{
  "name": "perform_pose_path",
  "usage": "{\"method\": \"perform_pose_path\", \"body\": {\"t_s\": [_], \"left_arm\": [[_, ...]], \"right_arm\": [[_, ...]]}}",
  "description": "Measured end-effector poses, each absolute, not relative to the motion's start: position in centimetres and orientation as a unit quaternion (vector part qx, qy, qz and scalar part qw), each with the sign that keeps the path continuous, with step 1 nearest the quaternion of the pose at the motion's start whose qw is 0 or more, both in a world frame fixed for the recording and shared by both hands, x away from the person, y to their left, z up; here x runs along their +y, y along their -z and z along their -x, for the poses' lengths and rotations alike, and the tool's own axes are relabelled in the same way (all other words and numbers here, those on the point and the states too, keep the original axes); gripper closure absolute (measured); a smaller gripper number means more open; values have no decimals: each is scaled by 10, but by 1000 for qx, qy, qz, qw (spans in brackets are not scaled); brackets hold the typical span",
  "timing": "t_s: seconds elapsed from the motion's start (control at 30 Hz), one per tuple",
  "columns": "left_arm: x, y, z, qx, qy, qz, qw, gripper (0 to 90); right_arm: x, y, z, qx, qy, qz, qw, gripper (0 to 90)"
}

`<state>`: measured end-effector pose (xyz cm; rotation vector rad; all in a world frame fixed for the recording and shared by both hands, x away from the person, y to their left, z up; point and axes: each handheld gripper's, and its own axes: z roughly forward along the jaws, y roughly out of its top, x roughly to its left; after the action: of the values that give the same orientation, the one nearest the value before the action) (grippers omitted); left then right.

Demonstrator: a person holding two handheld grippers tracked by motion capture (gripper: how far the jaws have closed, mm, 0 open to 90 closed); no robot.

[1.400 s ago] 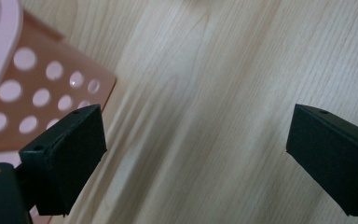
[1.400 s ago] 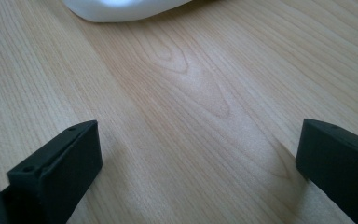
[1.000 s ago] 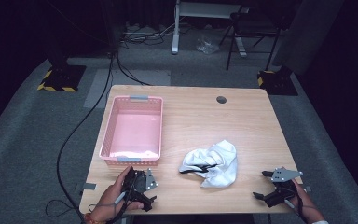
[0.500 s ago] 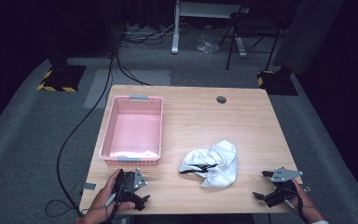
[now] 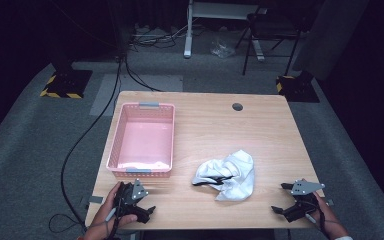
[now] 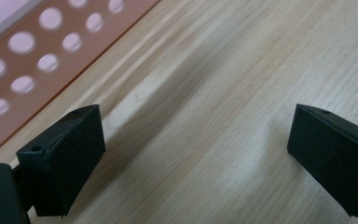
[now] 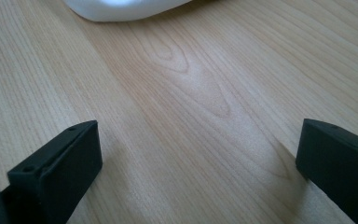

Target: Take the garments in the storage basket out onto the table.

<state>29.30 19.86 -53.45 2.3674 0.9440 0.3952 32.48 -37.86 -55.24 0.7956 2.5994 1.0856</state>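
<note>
Left gripper (image 5: 147, 212): resting at the table's (image 5: 260, 125) near edge, about 7 o'clock, held in a hand (image 5: 111, 214); jaws spread wide, nothing between them but bare wood in the left gripper view (image 6: 196, 154). Just beyond it, toward 12 o'clock, the near wall of the pink perforated basket (image 5: 142, 172); in the left gripper view, that wall (image 6: 23, 65) running across the upper left corner, close to the left jaw, not touching.

Basket: standing along the table's left side, roughly 9 o'clock from centre, long axis running near to far, grey clips at the near and far rims. Interior empty. Narrow strip of table between basket and left edge; broad open wood to its right.

White garment with dark trim (image 5: 227, 174): crumpled in a heap right of centre toward the near edge, about 5 o'clock, well apart from the basket, lying flat on the wood, untouched by either gripper. Open wood all round it, most of it toward the far edge and the cable hole (image 5: 237, 106) at 1 o'clock.

Right gripper (image 5: 280, 200): at the near right corner, about 4 o'clock, grey plate on top, held in a hand (image 5: 325, 217); jaws wide apart and empty (image 7: 198, 158), pointed across bare wood toward the garment's white edge (image 7: 121, 9), with clear space between.
</note>
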Motion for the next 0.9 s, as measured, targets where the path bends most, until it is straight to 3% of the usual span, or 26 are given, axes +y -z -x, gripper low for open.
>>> {"method": "perform_pose_path", "body": {"t_s": [0.5,0.9], "left_arm": [[228,546,-294,385,-145,-851,327,0],[239,546,-294,402,-151,-842,326,0]], "right_arm": [[-379,552,-325,883,-369,-270,107,3],[-379,552,-325,883,-369,-270,107,4]]}}
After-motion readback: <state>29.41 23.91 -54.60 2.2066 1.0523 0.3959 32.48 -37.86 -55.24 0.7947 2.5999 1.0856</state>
